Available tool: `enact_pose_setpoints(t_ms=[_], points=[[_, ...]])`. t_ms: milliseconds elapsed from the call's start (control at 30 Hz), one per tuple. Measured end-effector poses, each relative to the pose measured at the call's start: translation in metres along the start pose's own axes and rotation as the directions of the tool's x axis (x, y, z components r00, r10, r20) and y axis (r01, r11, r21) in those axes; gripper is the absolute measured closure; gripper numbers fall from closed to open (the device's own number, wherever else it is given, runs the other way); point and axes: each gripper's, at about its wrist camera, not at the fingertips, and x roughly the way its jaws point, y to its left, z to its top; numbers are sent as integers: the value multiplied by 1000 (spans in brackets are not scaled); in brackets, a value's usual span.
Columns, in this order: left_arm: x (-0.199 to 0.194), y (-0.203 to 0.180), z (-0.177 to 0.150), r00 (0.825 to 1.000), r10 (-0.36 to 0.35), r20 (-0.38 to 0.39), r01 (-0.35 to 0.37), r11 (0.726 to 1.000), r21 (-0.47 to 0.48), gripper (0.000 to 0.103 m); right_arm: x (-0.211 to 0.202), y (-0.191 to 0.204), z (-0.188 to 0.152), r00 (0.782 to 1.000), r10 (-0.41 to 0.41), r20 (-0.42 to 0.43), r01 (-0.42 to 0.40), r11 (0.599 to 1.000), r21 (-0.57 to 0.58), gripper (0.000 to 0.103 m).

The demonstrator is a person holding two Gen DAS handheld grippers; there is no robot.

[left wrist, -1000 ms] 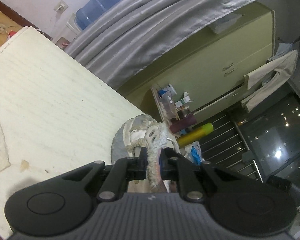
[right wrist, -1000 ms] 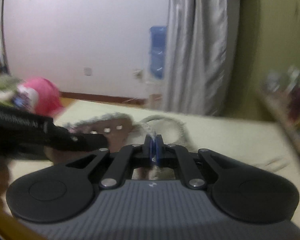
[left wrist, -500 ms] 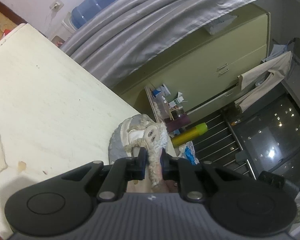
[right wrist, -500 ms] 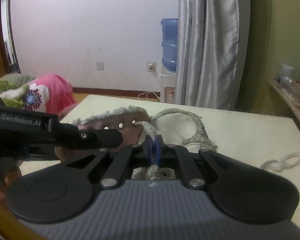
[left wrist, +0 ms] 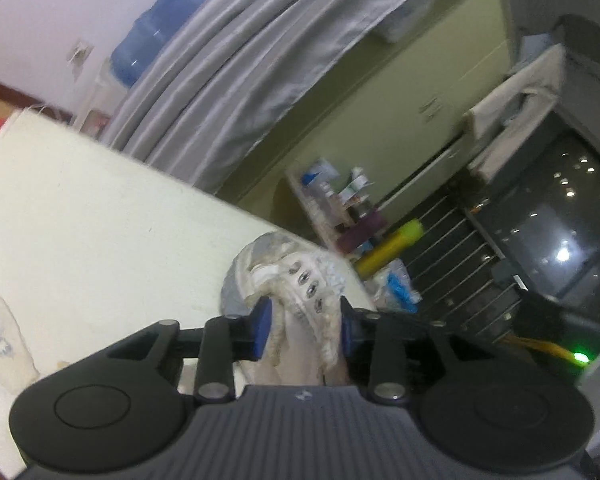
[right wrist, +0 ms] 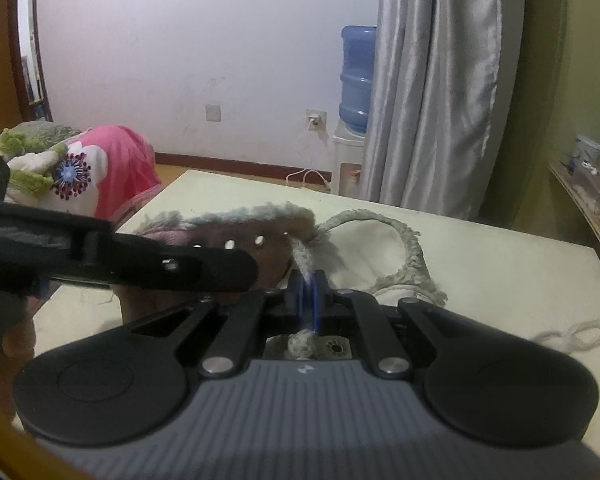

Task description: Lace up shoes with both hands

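On the pale table (right wrist: 500, 264) lies a fluffy, grey-trimmed shoe (right wrist: 364, 248), directly ahead of both grippers. Its eyelet flap (left wrist: 308, 284) and a frayed lace (left wrist: 276, 332) sit between the blue pads of the left gripper (left wrist: 302, 330), whose jaws are opening; the left pad stands clear of the material, and contact at the right pad cannot be judged. The right gripper (right wrist: 309, 300) is clamped on the woolly lace (right wrist: 302, 260), which rises from its pads to the top eyelet. A loose lace piece (right wrist: 572, 336) lies apart at the right.
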Motion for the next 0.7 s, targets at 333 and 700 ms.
enact_pose_setpoints(t_ms=[333, 700], points=[[22, 48, 7, 997, -48, 64, 68, 925, -373, 69, 0, 2, 0, 999, 22, 25, -21, 998, -57, 100], [53, 36, 4, 996, -41, 77, 70, 904, -422, 100, -2, 1, -1, 999, 33, 37, -31, 997, -66, 99]])
